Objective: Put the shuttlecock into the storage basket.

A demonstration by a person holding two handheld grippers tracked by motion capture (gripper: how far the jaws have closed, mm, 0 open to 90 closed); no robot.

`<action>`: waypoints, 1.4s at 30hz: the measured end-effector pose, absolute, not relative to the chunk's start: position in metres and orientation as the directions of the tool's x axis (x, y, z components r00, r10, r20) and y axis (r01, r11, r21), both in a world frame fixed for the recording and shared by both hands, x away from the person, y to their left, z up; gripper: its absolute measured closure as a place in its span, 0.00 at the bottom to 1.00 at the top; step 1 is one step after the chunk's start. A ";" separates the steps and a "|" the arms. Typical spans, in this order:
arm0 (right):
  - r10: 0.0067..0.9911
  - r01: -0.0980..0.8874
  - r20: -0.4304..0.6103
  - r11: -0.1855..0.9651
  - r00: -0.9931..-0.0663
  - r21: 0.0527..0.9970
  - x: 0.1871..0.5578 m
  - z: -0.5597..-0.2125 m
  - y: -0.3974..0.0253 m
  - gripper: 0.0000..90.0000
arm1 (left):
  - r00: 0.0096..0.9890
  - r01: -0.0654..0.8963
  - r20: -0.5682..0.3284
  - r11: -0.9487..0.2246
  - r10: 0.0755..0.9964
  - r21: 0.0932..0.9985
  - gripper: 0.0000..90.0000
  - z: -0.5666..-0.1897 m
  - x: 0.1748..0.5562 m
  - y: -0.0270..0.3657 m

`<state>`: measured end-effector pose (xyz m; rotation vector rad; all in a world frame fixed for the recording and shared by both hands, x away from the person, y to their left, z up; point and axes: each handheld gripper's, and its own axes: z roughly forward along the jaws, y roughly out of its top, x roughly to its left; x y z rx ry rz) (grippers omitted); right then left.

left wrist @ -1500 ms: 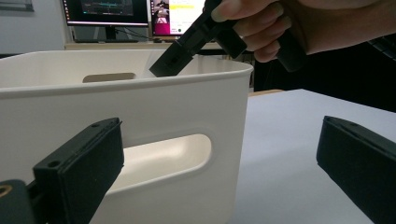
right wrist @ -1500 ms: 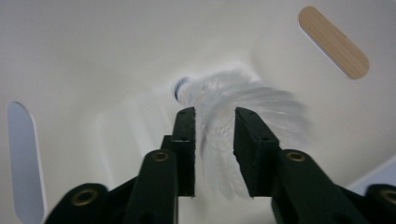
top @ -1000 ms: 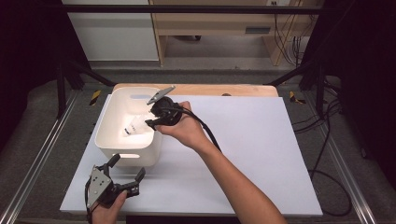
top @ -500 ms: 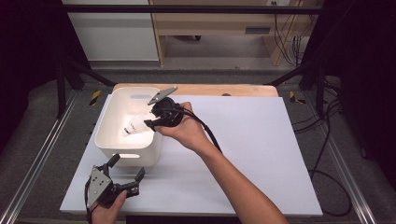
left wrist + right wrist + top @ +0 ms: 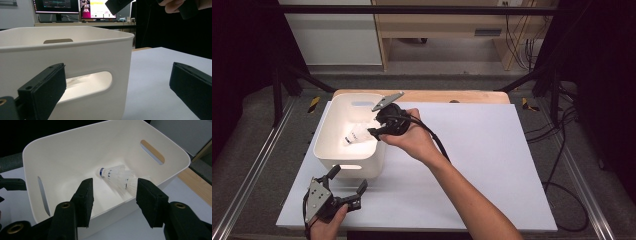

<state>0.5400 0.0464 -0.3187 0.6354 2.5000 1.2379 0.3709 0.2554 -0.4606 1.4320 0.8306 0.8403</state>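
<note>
A white plastic bin (image 5: 328,150) with handle slots stands at the table's left. White shuttlecocks (image 5: 115,175) lie on its floor, one with a blue band; in the high view they are a pale shape (image 5: 357,134). My right gripper (image 5: 375,131) hangs over the bin's right rim, pointing down into it. It is open (image 5: 115,188) with nothing between its jaws, and the shuttlecocks lie below them. My left gripper (image 5: 348,178) rests low at the table's front left, open (image 5: 118,75) and empty. It faces the bin's near wall (image 5: 82,55) and its handle slot.
A white sheet (image 5: 492,160) covers the table, with a wooden strip (image 5: 462,96) along its far edge. Metal rails run down both sides. Cables (image 5: 562,150) lie on the floor at the right. Monitors (image 5: 75,6) stand in the background.
</note>
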 end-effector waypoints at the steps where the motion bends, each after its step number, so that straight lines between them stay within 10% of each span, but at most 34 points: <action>1: 0.502 0.264 -0.051 0.535 -0.863 0.803 0.540 -0.319 0.046 0.53 | 0.480 0.008 0.018 -0.025 0.877 1.000 0.01 -0.461 0.371 0.255; 24: 0.526 0.293 -0.033 0.523 -0.850 0.800 0.542 -0.317 0.040 0.41 | 0.481 0.009 0.018 -0.026 0.876 1.000 0.01 -0.461 0.371 0.255; 42: 0.592 0.311 -0.051 0.493 -0.805 0.812 0.541 -0.320 0.029 0.11 | 0.485 0.012 0.019 -0.028 0.874 1.000 0.01 -0.461 0.371 0.254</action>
